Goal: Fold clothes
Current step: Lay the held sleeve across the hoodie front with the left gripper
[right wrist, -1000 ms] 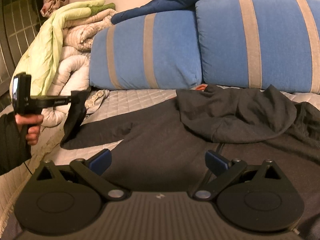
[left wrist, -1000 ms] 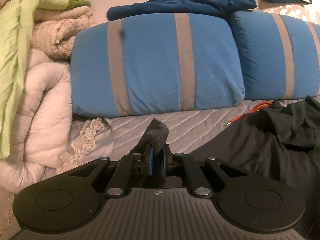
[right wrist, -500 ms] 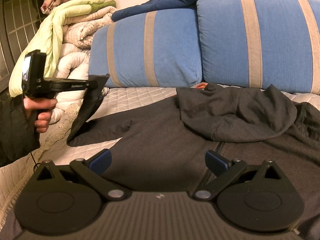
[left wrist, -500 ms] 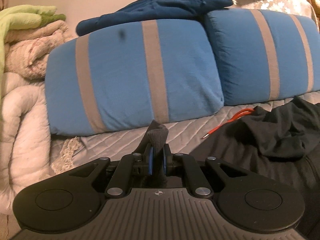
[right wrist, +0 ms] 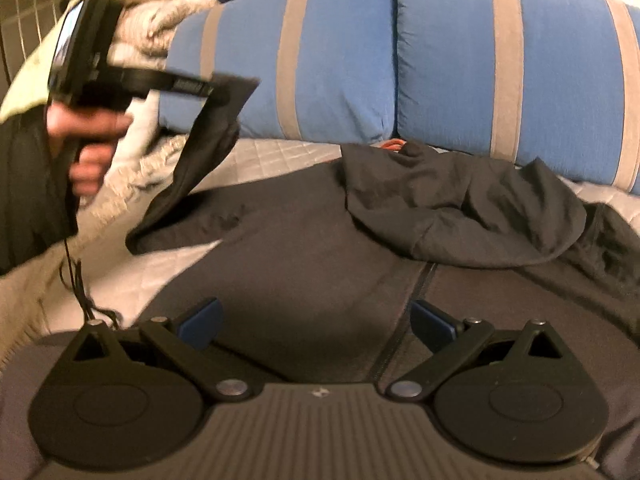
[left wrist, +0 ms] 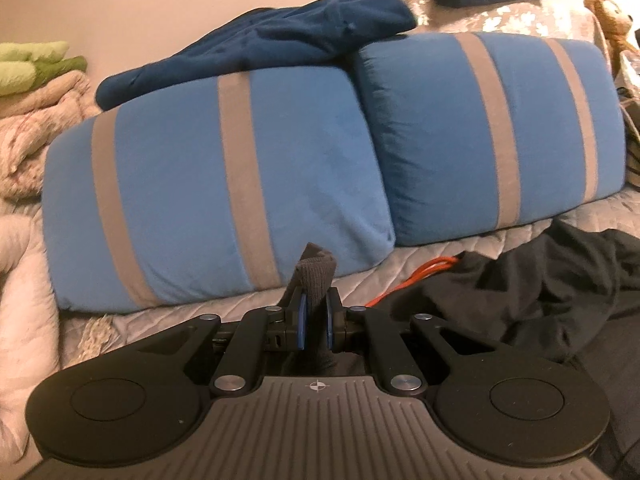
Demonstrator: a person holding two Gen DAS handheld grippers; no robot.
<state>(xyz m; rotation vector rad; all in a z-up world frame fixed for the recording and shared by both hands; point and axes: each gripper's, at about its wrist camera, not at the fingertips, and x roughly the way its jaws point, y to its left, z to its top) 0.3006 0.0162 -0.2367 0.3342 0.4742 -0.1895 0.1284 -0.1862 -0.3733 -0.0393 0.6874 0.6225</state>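
— What does your right wrist camera give you that the left one cannot?

— The whole garment. From the right you see the dark grey zip hoodie [right wrist: 304, 264] spread front-up on the quilted bedspread [right wrist: 280, 152], its zipper running up the middle and its hood [right wrist: 460, 216] slumped in soft folds toward the pillows. You also see your own left hand [right wrist: 86, 136] from outside, wrapped round the handle, with a dark sleeve behind it. The left wrist view shows only a crumpled edge of the hoodie at the right, plus an orange cord [left wrist: 420, 276] lying beside it on the quilt.

— And how are your two tools held?

— Your left gripper [left wrist: 315, 322] is raised above the bed, roughly level, its blue pads pressed together on the ribbed sleeve cuff [left wrist: 316, 276]; the sleeve hangs from it in a slack diagonal down to the hoodie's shoulder. Your right gripper [right wrist: 316, 320] hovers low over the hoodie's chest with its fingers spread wide, holding nothing.

— What lies behind?

— Two plump blue pillows [left wrist: 224, 200] with grey stripes stand along the head of the bed. A navy garment [left wrist: 280, 44] is draped over their tops. To the left, folded blankets [left wrist: 24, 100] are piled, cream and knobbly below, lime green above. A stuffed toy [left wrist: 608, 16] peeks in at the upper right of the left view.
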